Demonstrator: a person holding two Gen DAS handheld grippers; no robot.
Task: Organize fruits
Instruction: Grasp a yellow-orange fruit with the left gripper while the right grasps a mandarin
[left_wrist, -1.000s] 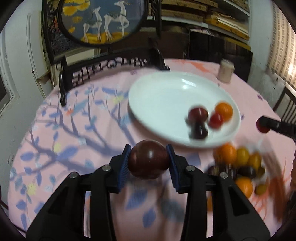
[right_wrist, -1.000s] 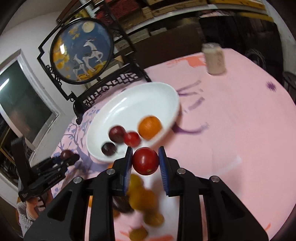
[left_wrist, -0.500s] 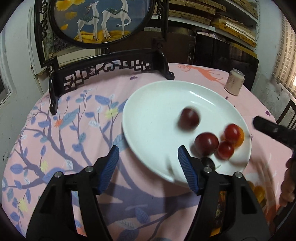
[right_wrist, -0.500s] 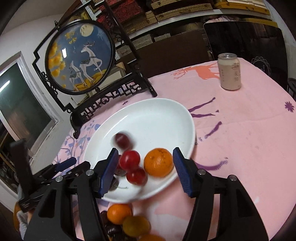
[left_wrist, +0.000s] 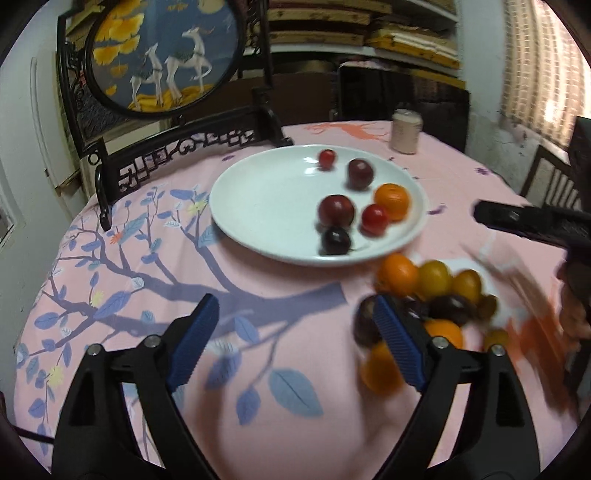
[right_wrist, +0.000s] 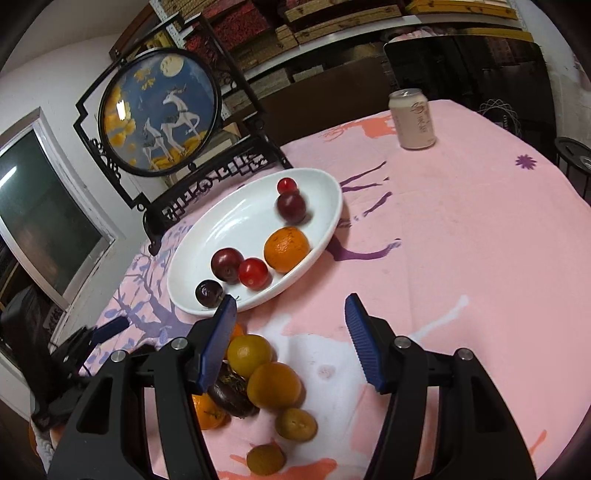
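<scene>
A: Right wrist view first, biggest thing down. What carries it all?

B: Pink-clothed worktop (right_wrist: 461, 229), with a white plate (right_wrist: 236, 225) near the middle. Six fruits lie on the plate: an orange (right_wrist: 286, 249), two dark plums beside it and further back, a small dark one at the near rim, and two red tomatoes (right_wrist: 253, 272).

A: So what is left?

B: A pile (right_wrist: 258, 384) on the cloth just before the plate's near rim: oranges, yellow fruits, dark plums, roughly eight as far as blur allows. I'd judge the job somewhat under half done.

A: And the claws?

B: Right claw (right_wrist: 291, 339) stands apart and empty, over the cloth beside the pile, its left pad close to a yellow fruit. Left claw (left_wrist: 295, 343) is opening wide with nothing between the pads; its right pad sits in front of the pile. Neither carries fruit, so each next needs a fresh pick from the pile.
</scene>
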